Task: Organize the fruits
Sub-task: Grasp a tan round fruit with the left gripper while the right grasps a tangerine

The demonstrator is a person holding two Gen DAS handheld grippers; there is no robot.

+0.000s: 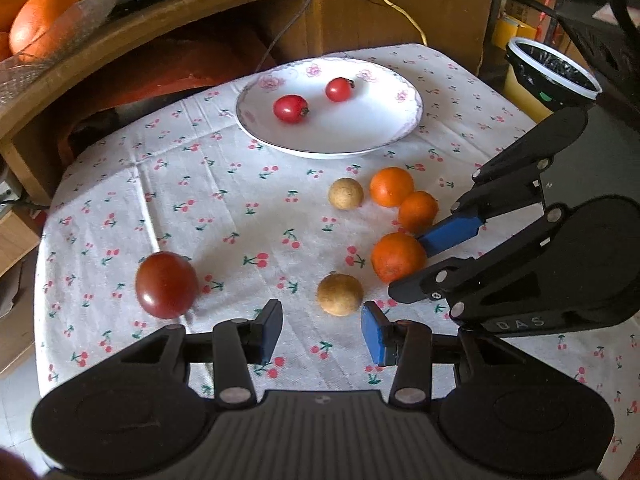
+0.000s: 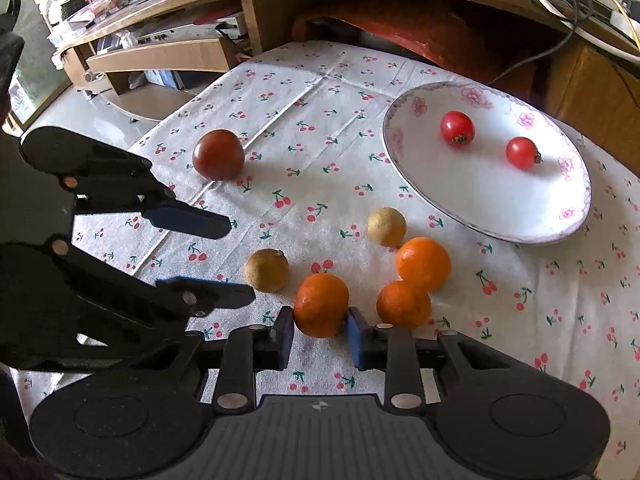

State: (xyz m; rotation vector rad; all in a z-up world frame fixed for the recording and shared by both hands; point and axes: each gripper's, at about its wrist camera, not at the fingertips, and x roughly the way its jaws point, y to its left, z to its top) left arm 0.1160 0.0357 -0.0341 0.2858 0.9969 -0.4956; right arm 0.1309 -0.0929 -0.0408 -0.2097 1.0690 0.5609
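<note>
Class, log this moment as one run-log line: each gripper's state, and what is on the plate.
left gripper: open, empty | right gripper: shut on orange | plate: two small tomatoes

Large oranges (image 1: 40, 20): cut off by the left wrist view's left edge.
Bin (image 1: 554, 76): partly hidden behind black gear.
Near orange (image 1: 398, 257): right side hidden by right hand-held gripper (image 1: 416, 268).

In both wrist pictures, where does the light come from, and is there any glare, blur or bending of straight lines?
Left wrist view: the big tomato carries a small glare spot; the desk edge bows from the fisheye. Right wrist view: the plate is bright and near washed out; shadows of the oranges fall toward the right, so the light comes from the left; the corners are dark. Both are sharp.
</note>
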